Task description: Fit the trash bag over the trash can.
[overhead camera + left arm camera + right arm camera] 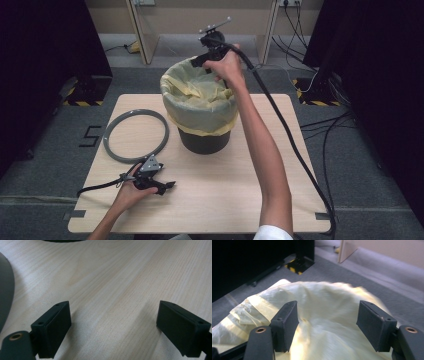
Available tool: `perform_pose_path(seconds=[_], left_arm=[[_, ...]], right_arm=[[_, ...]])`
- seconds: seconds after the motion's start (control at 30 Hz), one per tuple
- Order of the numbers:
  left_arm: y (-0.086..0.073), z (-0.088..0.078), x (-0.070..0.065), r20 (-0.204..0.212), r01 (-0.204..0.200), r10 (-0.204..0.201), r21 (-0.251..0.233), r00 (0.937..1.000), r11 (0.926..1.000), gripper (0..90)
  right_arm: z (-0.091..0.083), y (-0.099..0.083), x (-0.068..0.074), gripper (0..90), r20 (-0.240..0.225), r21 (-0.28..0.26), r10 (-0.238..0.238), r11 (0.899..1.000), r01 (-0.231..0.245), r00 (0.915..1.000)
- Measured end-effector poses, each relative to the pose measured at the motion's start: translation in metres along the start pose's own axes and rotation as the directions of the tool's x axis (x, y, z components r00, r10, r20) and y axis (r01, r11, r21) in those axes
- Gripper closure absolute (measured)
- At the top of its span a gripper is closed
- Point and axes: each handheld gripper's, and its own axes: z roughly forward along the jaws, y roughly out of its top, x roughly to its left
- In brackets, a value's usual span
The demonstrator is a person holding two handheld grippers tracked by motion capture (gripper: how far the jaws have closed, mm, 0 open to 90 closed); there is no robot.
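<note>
A dark bin (204,141) lined with a yellow bag (197,100) stands in the middle of the wooden table (225,190). The bag's edge is folded down over the rim. My right gripper (201,61) hangs over the bin's far rim, jaws apart. In the right gripper view the crumpled bag (324,300) lies just below and beyond my open right gripper (327,325), and the pads press on nothing. A grey ring (106,139) lies flat to the left of the bin. My left gripper (167,186) rests low on the table near the ring, open and empty (113,325).
The ring's edge (5,290) shows at the left of the left gripper view, and the bin's base (60,240) at its top. Bare wood (112,277) lies ahead of the left jaws. Cables (300,155) trail off the table's right side. Dark curtains flank the table.
</note>
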Motion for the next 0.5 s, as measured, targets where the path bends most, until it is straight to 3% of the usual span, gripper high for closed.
perform_pose_path(seconds=[0.1,0.2,0.37,0.5], left_arm=[[0.000,0.000,0.000,0.000,0.000,0.000,0.000,1.0000,1.0000,11.6],[0.000,0.000,0.000,0.000,0.000,0.000,0.000,1.0000,1.0000,11.6],[0.000,0.000,0.000,0.000,0.000,0.000,0.000,1.0000,1.0000,11.6],[0.000,0.000,0.000,0.001,0.000,0.000,0.000,1.0000,1.0000,11.6]], right_arm=[[-0.018,-0.007,-0.013,32.4,0.061,0.015,0.008,1.000,-0.008,0.9981],[-0.023,-0.023,-0.032,32.1,0.111,0.049,0.010,0.999,-0.015,0.9938],[-0.020,-0.049,-0.057,32.3,0.160,0.102,0.055,0.992,-0.072,0.9855],[-0.014,-0.065,-0.071,33.1,0.198,0.144,0.061,0.985,-0.090,0.9784]])
